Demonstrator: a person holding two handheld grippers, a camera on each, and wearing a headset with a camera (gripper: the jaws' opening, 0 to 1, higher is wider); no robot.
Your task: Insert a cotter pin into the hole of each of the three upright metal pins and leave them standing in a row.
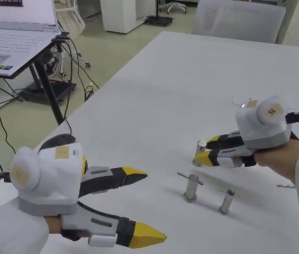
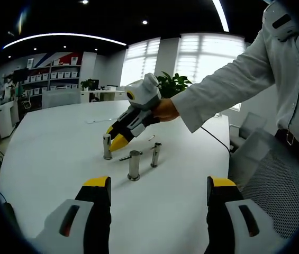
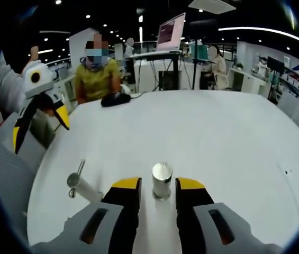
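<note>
While the bare metal pin [image 3: 161,181] stands upright at the lower centre of the right gripper view, the right gripper [image 3: 157,193] straddles it, jaws narrowed, with a slim gap showing on each side. In the head view, lower right of centre, a second pin [image 1: 191,188] and a third pin [image 1: 227,201] stand just beside it, each with a cotter pin [image 1: 183,175] through its top. The left gripper [image 1: 146,203] hovers at lower left over the white table [image 1: 154,95], jaws wide apart and holding nothing. A laptop [image 1: 11,32] sits at upper left.
</note>
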